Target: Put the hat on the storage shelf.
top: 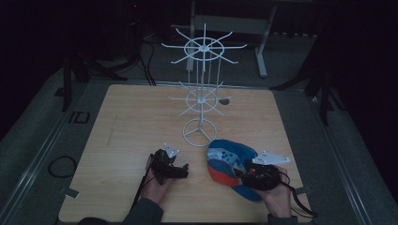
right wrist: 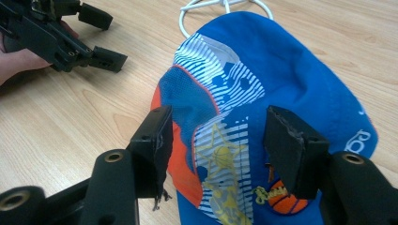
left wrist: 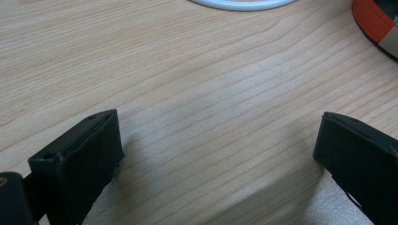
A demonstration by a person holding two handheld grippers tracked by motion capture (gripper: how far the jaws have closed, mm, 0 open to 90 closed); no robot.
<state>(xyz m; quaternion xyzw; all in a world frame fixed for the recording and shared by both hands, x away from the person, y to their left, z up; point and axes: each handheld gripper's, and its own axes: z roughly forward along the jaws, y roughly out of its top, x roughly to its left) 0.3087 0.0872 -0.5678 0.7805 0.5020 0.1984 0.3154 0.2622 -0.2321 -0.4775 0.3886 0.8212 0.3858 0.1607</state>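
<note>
1. A person sits at a wooden table (top: pixel 122 140) with a hand-held two-jaw gripper in each hand. A white wire display stand (top: pixel 202 101), with two tiers of radiating hooks, stands upright near the middle of the table.

2. A blue baseball cap (top: pixel 230 161), with an orange panel and white striped printing, lies on the table just in front of the stand's ring base, on the person's right.

3. The right gripper (right wrist: pixel 216 140) hovers directly over the cap. Its jaws stand apart, one on each side of the printed panel, and the pads do not press on the fabric.

4. The left gripper (top: pixel 180 171) rests low over bare wood to the left of the cap. Its jaws are spread wide with nothing between them.

5. Every hook on the stand appears bare, apart from a small dark shape by the lower tier that is too small to identify.

6. Judged from this, the work is at an early stage: the cap is not yet gripped or lifted, and picking it up and hanging it on a hook likely remain.
</note>
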